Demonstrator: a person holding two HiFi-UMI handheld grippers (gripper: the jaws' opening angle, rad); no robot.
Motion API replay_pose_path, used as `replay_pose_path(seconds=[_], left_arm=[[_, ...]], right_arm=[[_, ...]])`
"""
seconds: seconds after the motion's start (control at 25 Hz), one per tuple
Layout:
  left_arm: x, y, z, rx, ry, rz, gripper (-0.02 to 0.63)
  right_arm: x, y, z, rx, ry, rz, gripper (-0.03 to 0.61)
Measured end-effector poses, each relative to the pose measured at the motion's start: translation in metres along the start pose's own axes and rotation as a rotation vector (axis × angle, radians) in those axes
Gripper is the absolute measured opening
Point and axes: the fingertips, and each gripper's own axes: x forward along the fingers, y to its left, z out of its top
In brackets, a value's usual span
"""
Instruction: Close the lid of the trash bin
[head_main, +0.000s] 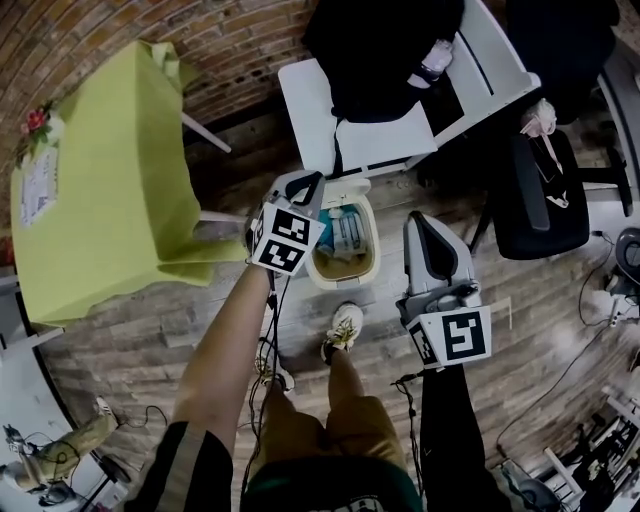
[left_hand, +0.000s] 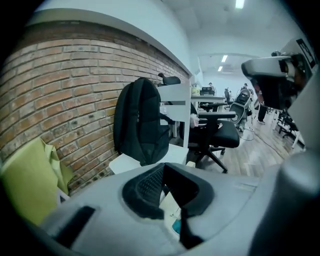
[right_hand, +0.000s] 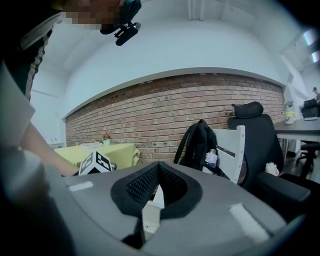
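A cream trash bin stands open on the wooden floor, just ahead of the person's shoe, with blue and white rubbish inside. Its lid stands up at the far rim. My left gripper hovers at the lid's left edge, jaws together at the tips; whether it touches the lid is unclear. In the left gripper view the left gripper shows a cream edge under its pads. My right gripper hangs to the right of the bin, apart from it. In its own view, the right gripper has its jaws together.
A yellow-green table fills the left. A white chair carrying a black backpack stands just behind the bin. A black office chair is at the right. Cables trail over the floor near the person's feet.
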Motion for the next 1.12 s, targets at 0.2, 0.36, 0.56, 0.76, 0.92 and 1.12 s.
replay_pose_path(seconds=[0.2,0.36,0.56,0.76,0.92,1.12], left_arm=[[0.02,0.005,-0.019,-0.07,0.077,-0.016,0.008],[0.023,-0.006,-0.033,-0.064,0.111,-0.055,0.009],[0.019,-0.014,-0.037,-0.087,0.102,-0.066,0.008],[0.009,-0.027,-0.042,-0.106,0.108,-0.093,0.008],[0.0,-0.04,-0.049,-0.108,0.093,-0.107,0.008],[-0.007,-0.056,-0.057,-0.124,0.086,-0.117,0.008]], right_arm=[[0.0,0.004,-0.012,0.048,0.011,0.01,0.014],[-0.002,0.007,-0.019,0.071,0.017,0.008,0.014],[-0.005,0.005,-0.029,0.079,0.03,0.001,0.014],[-0.007,0.008,-0.04,0.092,0.044,-0.003,0.014],[-0.009,0.012,-0.044,0.092,0.052,0.002,0.014],[-0.01,0.014,-0.052,0.094,0.064,0.007,0.014]])
